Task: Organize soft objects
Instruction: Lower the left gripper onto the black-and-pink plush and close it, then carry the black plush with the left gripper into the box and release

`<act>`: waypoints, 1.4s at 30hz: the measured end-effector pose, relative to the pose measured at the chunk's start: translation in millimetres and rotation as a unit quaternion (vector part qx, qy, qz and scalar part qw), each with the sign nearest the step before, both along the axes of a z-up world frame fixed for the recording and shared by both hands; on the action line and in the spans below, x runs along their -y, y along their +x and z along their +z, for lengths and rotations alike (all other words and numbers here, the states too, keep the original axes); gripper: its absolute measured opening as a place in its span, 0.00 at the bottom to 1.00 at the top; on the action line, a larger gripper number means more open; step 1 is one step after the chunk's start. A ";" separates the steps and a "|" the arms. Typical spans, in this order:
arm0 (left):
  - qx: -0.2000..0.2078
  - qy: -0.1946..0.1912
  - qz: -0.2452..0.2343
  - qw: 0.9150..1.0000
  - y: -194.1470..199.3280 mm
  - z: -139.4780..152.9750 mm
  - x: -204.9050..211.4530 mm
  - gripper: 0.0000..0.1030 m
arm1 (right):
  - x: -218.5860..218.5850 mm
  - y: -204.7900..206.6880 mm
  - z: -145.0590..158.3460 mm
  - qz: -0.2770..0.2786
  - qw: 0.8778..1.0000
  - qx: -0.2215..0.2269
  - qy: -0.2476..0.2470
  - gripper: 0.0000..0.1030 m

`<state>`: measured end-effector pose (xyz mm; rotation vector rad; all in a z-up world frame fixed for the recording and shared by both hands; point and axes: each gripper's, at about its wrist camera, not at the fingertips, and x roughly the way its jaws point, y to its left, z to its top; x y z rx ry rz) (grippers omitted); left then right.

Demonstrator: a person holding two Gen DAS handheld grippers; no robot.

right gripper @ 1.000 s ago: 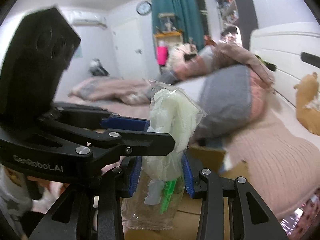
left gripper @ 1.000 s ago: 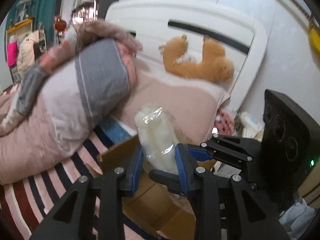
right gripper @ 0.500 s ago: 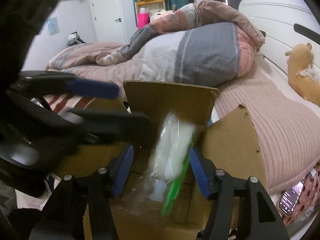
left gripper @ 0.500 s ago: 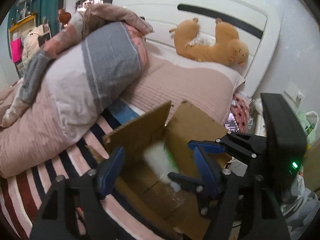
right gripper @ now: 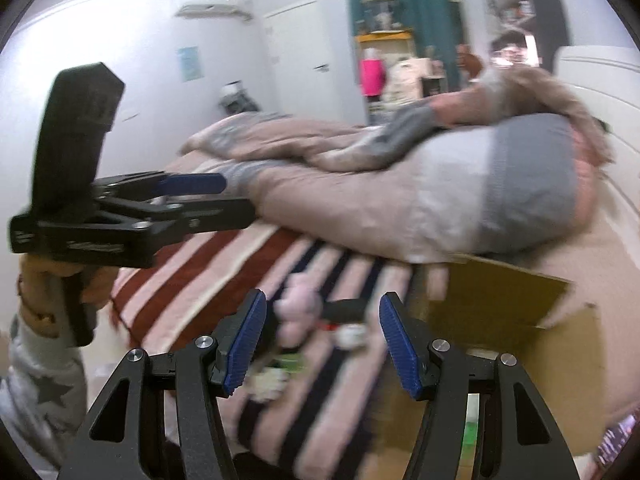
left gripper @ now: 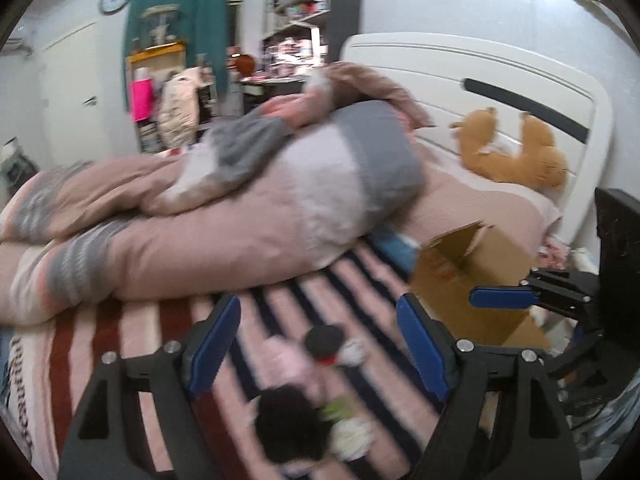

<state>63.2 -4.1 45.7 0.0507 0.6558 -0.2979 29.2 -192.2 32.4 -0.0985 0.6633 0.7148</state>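
My left gripper (left gripper: 318,342) is open and empty above the striped bed cover (left gripper: 140,336). Below it lie small soft toys, blurred: a pink one (left gripper: 294,364), a black-headed one (left gripper: 326,342) and a dark one with white and green parts (left gripper: 296,428). My right gripper (right gripper: 322,340) is open and empty, and the same toys (right gripper: 298,302) lie beyond it. An open cardboard box (left gripper: 468,276) stands on the bed to the right and shows in the right wrist view (right gripper: 508,320). The left gripper (right gripper: 192,196) shows at the left of the right wrist view.
A rolled pink and grey duvet (left gripper: 248,208) lies across the bed behind the toys. An orange plush bear (left gripper: 516,156) lies against the white headboard (left gripper: 480,68). A phone (right gripper: 616,436) lies at the bed edge. Shelves and a teal curtain (left gripper: 176,20) stand at the back.
Both grippers let go of the clear bag of white stuffing over the box and opened. Both then swung left, from the box to the toys on the striped cover.
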 end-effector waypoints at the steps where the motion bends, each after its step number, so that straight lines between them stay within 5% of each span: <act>1: -0.002 0.000 0.010 1.000 -3.1 -6.8 -12.1 0.75 | -14.7 0.4 -4.5 0.013 1.000 -0.005 -0.007 0.54; 7: -0.046 -0.018 0.038 0.998 -10.7 -65.6 -69.2 0.75 | -83.6 11.7 -52.4 0.059 0.995 -0.077 -0.040 0.55; 13: -0.103 -0.059 0.025 0.993 -2.6 -124.8 -92.7 0.75 | -116.6 23.7 -121.0 0.067 0.986 -0.137 -0.068 0.74; 21: -0.161 -0.118 -0.037 0.979 15.7 -170.3 -74.5 0.75 | -133.4 33.4 -155.6 0.077 0.985 -0.136 -0.072 0.74; 26: -0.184 -0.137 -0.060 0.972 26.3 -185.4 -62.8 0.74 | -142.0 32.0 -164.8 0.092 0.985 -0.118 -0.088 0.74; 31: -0.190 -0.142 -0.078 0.968 26.9 -187.7 -55.6 0.57 | -144.4 28.4 -169.8 0.094 0.985 -0.104 -0.102 0.74; 42: -0.157 -0.125 -0.076 0.977 10.0 -149.9 -51.5 0.56 | -136.2 14.5 -137.7 0.088 0.990 -0.063 -0.086 0.64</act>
